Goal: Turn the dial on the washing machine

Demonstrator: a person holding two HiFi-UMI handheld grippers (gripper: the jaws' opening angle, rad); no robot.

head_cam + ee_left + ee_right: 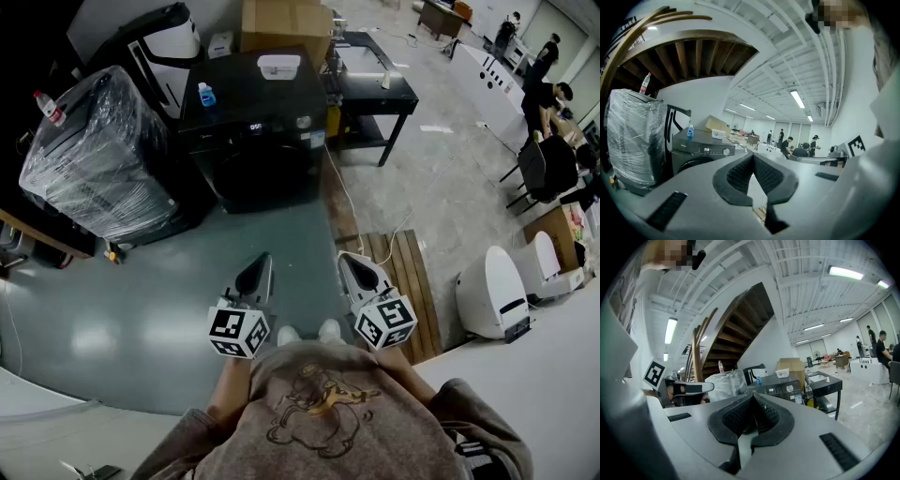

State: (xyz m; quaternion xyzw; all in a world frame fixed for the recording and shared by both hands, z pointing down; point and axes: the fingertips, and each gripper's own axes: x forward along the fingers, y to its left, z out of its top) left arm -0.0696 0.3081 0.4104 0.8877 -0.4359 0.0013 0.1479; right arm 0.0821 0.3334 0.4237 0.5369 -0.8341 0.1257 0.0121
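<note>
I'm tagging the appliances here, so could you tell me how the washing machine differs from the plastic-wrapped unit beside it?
The washing machine is bare and dark, while the wrapped unit is covered in clear film. The washing machine carries a small blue bottle and a white box; the wrapped unit carries a red-capped bottle. Both stand on the floor.

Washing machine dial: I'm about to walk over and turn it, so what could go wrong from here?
1. The dial is small on the dark front of the washing machine. The left gripper and right gripper both have jaws shut, so unless one opens first it will likely only bump the dial.
2. A white cable and a wooden pallet lie on the floor right of the path: a possible trip.
</note>
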